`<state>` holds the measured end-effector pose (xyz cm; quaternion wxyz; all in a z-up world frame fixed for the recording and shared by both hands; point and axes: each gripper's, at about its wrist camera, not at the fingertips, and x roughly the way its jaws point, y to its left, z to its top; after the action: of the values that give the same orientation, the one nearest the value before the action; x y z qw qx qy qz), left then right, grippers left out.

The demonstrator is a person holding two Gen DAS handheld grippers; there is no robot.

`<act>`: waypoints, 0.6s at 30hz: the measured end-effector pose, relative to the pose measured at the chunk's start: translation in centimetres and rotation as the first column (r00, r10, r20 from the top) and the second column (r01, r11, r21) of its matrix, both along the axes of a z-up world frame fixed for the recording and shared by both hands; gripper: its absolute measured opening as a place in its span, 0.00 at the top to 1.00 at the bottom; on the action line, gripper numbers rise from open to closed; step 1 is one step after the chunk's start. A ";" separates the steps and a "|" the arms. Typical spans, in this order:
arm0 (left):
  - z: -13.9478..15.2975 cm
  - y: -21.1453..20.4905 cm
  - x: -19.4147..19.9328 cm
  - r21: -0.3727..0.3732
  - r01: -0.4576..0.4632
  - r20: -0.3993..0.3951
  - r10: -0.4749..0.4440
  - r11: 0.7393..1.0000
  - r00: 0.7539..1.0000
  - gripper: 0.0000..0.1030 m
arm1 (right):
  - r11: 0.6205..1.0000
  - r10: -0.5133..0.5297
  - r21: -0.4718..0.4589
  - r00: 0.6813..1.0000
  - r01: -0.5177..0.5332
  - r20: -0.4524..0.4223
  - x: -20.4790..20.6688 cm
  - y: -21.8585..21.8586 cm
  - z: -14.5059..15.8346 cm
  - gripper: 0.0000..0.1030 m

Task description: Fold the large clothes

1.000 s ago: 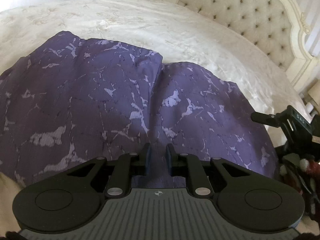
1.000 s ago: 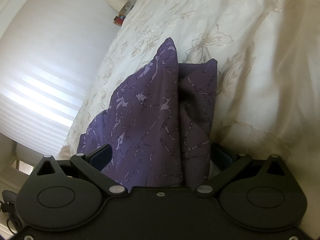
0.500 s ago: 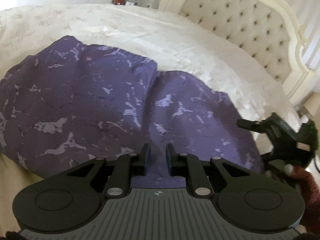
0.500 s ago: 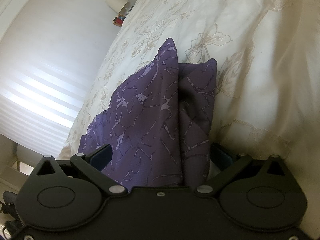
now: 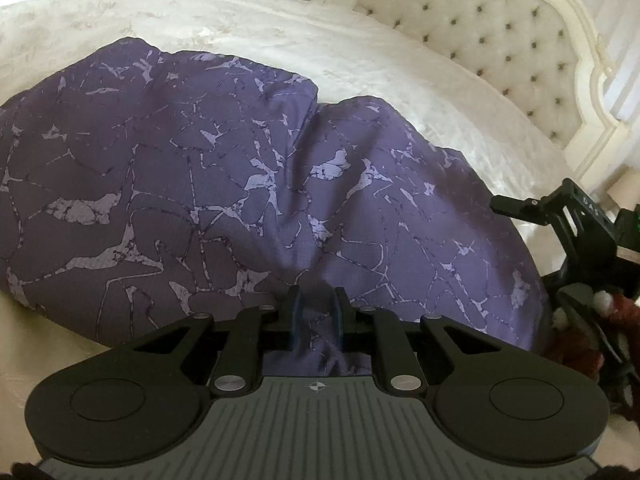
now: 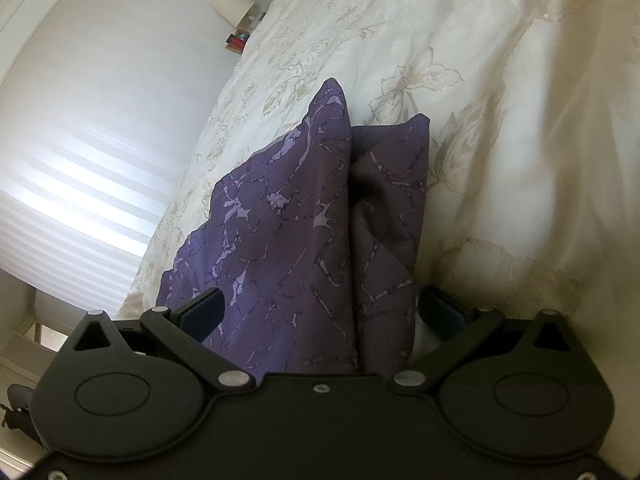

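Note:
A large purple garment with a pale crackle pattern (image 5: 248, 184) lies folded over on a cream bedspread (image 5: 360, 52). My left gripper (image 5: 317, 308) is shut on the garment's near edge, with cloth pinched between its fingers. In the right wrist view the same garment (image 6: 304, 232) runs up between the wide-apart fingers of my right gripper (image 6: 320, 312), which is open around the cloth's edge. The right gripper also shows at the right edge of the left wrist view (image 5: 560, 216).
A cream tufted headboard (image 5: 500, 40) stands at the far right of the bed. A lamp and small items sit on a bedside stand (image 6: 236, 20) beyond the bed. A bright window with blinds (image 6: 80, 184) is on the left. The embroidered bedspread (image 6: 480, 80) surrounds the garment.
The left gripper, still pinching the cloth, shifted over the garment, dropping back and then coming closer again. The right gripper has stayed open and almost still.

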<state>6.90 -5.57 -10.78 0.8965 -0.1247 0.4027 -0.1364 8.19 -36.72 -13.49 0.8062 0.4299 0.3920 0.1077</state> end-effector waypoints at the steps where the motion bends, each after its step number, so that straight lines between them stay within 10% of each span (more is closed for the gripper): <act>1: 0.0 0.0 0.0 -0.002 0.001 0.000 -0.001 1.000 1.000 0.84 | 1.000 0.001 0.003 1.000 -0.001 -0.003 -0.1 0.0 0.1 0.00; 6: -0.1 0.1 0.2 -0.015 0.001 -0.004 -0.001 1.000 1.000 0.84 | 0.999 0.030 0.043 0.999 -0.029 -0.020 -0.5 0.0 0.3 0.06; 11: -0.2 0.4 0.1 -0.039 -0.003 -0.008 0.002 0.999 1.000 0.84 | 0.995 0.037 -0.088 0.998 -0.041 -0.046 -1.0 1.0 2.1 0.62; 18: -0.2 1.6 0.2 -0.116 -0.019 -0.036 0.015 0.993 0.999 0.84 | 0.999 0.043 -0.035 0.998 -0.042 0.040 -1.5 2.4 7.0 0.68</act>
<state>7.05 -3.94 -10.97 0.8815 -0.1827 0.4088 -0.1497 6.66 -34.29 -6.48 0.8187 0.4054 0.3864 0.1268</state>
